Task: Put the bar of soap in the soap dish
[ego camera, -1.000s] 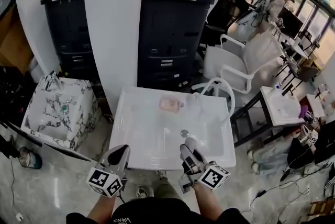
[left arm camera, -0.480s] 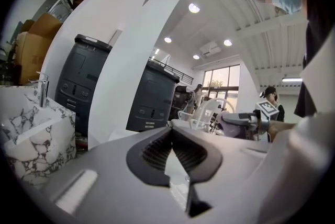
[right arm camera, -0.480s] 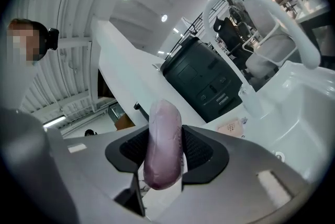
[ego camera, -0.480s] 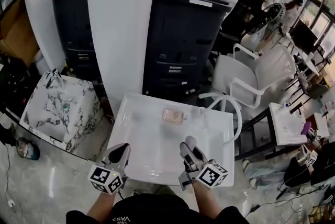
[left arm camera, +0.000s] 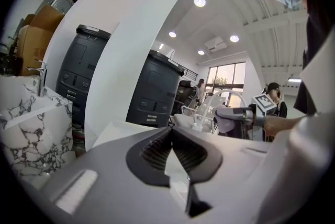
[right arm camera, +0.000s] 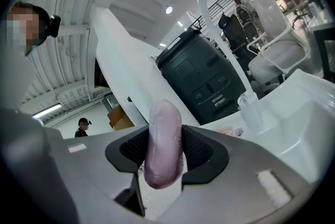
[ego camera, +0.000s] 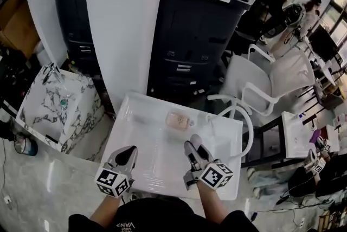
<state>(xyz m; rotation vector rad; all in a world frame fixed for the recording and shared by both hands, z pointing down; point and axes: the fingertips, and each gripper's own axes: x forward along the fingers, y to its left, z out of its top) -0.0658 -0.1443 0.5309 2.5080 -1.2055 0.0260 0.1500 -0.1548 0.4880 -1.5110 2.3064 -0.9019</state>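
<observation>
A pale lilac bar of soap (right arm camera: 163,144) stands upright between the pads of my right gripper (ego camera: 193,143), which is shut on it. In the head view this gripper hangs over the near part of the white sink (ego camera: 142,133). The pinkish soap dish (ego camera: 179,120) lies on the sink's back ledge, a short way beyond the soap, and shows small past the jaws as the soap dish (right arm camera: 230,131). My left gripper (ego camera: 129,150) is shut on nothing at the sink's front left edge; its jaws meet in the left gripper view (left arm camera: 171,133).
A white arched faucet (ego camera: 238,117) and a clear bottle (right arm camera: 248,108) stand at the sink's back right. A white pillar (ego camera: 124,25) and black cabinets (ego camera: 200,36) rise behind it. A marble basin (ego camera: 54,101) is at the left, a white chair (ego camera: 271,79) at the right.
Both grippers have come forward toward the sink. The right one, still holding the soap, now reaches over the basin and sits closer to the dish.
</observation>
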